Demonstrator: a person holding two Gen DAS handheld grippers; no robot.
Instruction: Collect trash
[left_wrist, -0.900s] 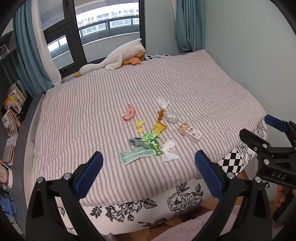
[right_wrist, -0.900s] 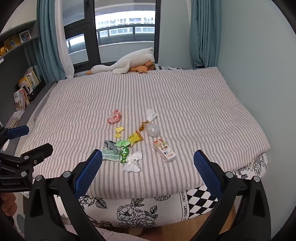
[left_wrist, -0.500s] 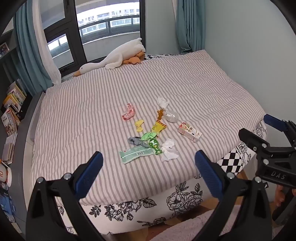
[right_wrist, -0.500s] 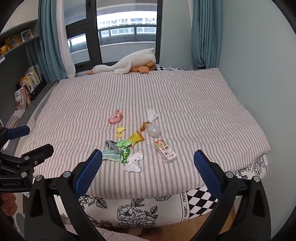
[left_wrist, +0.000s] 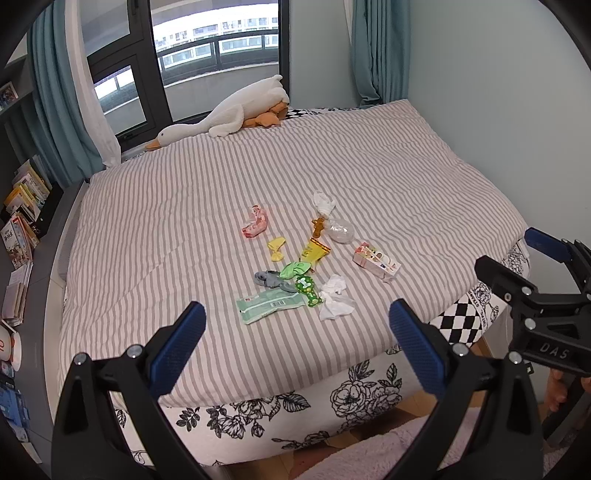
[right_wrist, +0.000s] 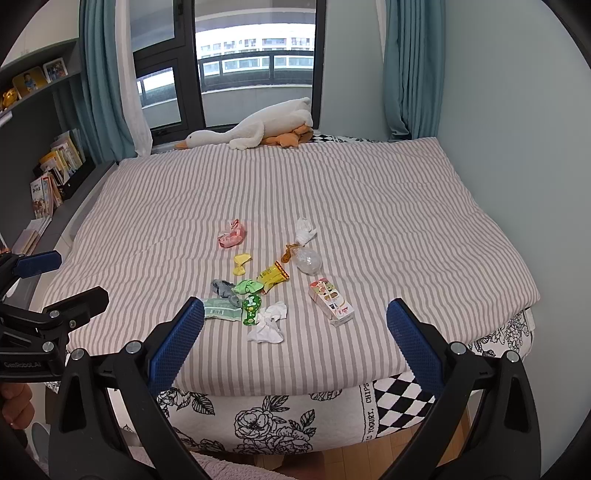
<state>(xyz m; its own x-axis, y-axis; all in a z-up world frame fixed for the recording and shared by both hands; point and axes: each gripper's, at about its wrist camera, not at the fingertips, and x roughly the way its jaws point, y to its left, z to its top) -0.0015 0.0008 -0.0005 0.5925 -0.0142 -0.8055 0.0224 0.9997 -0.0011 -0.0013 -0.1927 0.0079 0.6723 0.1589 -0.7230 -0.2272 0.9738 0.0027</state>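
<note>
Right, both grippers hang off the foot of the bed (left_wrist: 155, 206), and nothing has been picked up yet by the look of it. Left gripper (left_wrist: 295, 332): jaws spread wide, nothing between them. Right gripper (right_wrist: 295, 330): same story, wide open and empty.

All the trash sits in a loose scatter on the striped cover, toward the near edge. Closest in, a crumpled white tissue (left_wrist: 335, 298) lies just beside a flat green packet (left_wrist: 267, 305), with a small green wrapper (left_wrist: 306, 290) touching between them. Behind those, a grey scrap (left_wrist: 267, 278), a bright green wrapper (left_wrist: 293, 269), a yellow packet (left_wrist: 313, 253) and a little yellow twist (left_wrist: 276, 248). Off to the right, apart from the pile, a small carton (right_wrist: 330, 301) lies on its side. Further back, a pink wrapper (left_wrist: 255, 226), a clear plastic ball (left_wrist: 340, 232) and another white tissue (left_wrist: 323, 201). No bin or bag shows in either view.

So this reads as the approach, collection not yet started. Next move, I'd say, calls for reaching in over the edge and closing on a near piece, the tissue or the carton. The flat packet will be awkward, lying flush on soft bedding.
</note>
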